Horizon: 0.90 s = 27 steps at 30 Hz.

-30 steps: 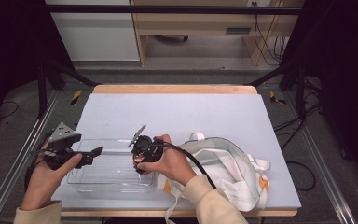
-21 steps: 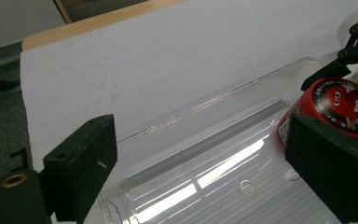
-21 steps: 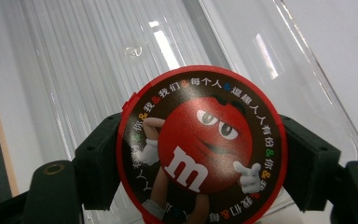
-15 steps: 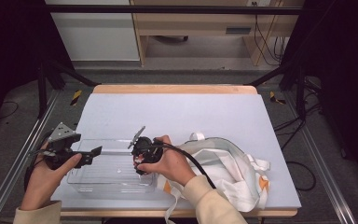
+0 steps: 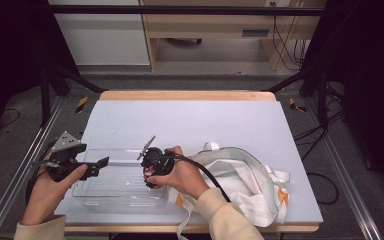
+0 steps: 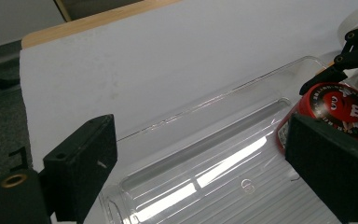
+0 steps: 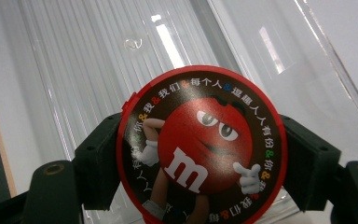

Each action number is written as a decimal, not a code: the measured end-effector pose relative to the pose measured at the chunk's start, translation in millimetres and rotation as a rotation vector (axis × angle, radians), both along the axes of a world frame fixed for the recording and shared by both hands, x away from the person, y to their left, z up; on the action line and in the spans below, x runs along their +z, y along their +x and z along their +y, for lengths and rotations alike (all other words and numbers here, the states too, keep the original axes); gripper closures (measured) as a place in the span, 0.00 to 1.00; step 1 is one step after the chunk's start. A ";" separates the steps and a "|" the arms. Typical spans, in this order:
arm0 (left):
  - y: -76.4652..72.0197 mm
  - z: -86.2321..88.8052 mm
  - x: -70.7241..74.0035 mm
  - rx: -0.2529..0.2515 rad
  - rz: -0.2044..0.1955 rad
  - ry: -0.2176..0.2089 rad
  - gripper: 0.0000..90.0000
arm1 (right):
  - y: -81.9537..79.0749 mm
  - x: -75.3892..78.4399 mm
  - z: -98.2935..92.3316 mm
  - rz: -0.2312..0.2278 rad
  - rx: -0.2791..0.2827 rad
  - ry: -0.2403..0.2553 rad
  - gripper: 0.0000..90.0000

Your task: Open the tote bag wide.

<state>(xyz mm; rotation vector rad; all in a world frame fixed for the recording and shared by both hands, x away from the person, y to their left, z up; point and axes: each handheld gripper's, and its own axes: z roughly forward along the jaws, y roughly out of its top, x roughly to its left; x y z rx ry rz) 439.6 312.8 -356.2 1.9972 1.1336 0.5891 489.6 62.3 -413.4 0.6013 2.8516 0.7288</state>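
From my seat at the remote station, I see my right gripper [image 5: 149, 169] clamped on a round red candy tin [image 7: 201, 144], its two black jaws pressing the tin's rim from either side. The lid faces the right gripper's camera squarely: a red cartoon candy character with a white "m" on a dark ground, ringed by small printed characters (I cannot read them well enough to say more). The tin hangs over the right end of a clear plastic tray [image 5: 115, 197], whose ribbed floor shows behind it in the right gripper view; whether the tin touches the tray floor, I cannot tell.

My left gripper [image 5: 102, 162] sits at the tray's left end with its jaws spread wide and nothing between them. In the left gripper view those jaws frame the tray's near corner, and the tin [image 6: 338, 105] shows past the right-hand jaw, with the other gripper's linkage just above it.

The tray lies on the pale grey table [image 5: 190, 117], near its front edge. Just to the right of the tray, under my right forearm, a white cloth bag [image 5: 240, 182] with orange patches lies crumpled, its straps looping toward the table's front.
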 end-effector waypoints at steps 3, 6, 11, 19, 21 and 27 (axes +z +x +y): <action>0.2 -0.2 -0.2 -0.002 0.001 0.000 0.10 | 0.9 -0.1 -0.3 0.003 0.001 0.003 0.28; 0.0 -0.2 0.0 -0.001 0.000 0.000 0.10 | 0.9 -0.1 -0.1 0.005 -0.001 0.002 0.28; -0.3 0.4 0.3 -0.001 0.000 -0.003 0.10 | 1.2 -0.2 -0.2 0.008 -0.004 0.002 0.28; 0.0 -0.2 0.0 -0.004 0.001 -0.001 0.10 | 0.7 -0.5 0.6 -0.003 0.002 -0.012 0.28; 0.0 -0.4 0.0 -0.005 0.001 -0.002 0.10 | 0.6 -0.4 0.6 -0.004 0.002 -0.013 0.28; -0.2 0.0 0.2 -0.004 0.002 -0.001 0.10 | 0.6 -0.1 1.0 -0.002 -0.006 -0.011 0.26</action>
